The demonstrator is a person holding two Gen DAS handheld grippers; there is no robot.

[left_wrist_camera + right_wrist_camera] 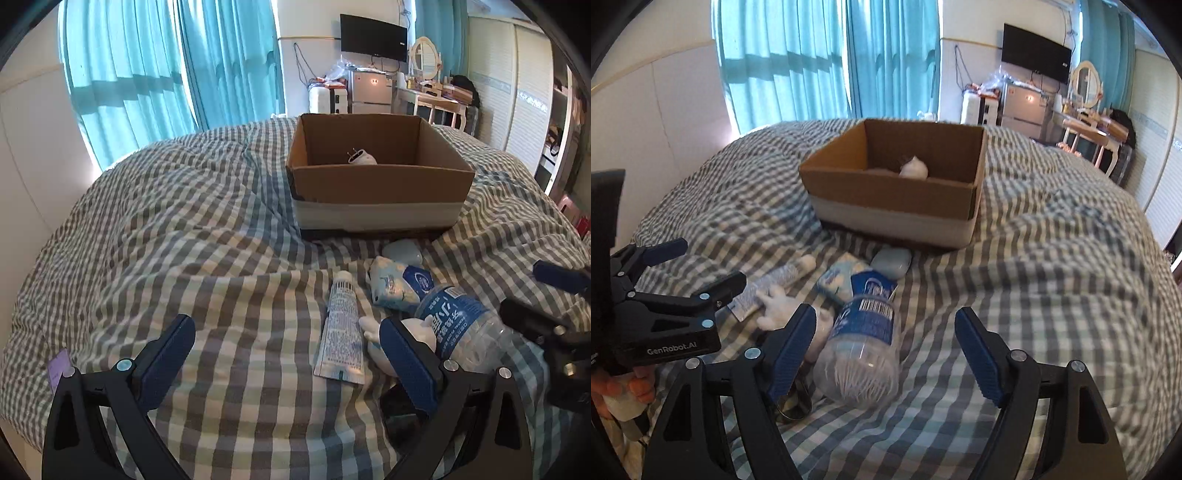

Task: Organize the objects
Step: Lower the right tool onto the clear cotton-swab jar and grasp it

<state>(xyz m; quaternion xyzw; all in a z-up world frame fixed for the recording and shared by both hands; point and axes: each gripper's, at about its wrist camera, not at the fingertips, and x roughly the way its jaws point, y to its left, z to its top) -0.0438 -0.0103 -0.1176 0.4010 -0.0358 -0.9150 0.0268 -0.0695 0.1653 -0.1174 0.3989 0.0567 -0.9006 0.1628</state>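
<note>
On the checked bedspread (pixel 184 229) an open cardboard box (pixel 380 184) holds 1 small white thing (pixel 361 158). Just in front of it lie a tube (pixel 341 332), a tissue pack (pixel 397 284), a pale case (pixel 402 252), a white toy (pixel 777 306) and a water bottle (pixel 862 343). Both the left gripper (pixel 288 362) and the right gripper (pixel 886 350) hover over this cluster with jaws wide and nothing between them.
</note>
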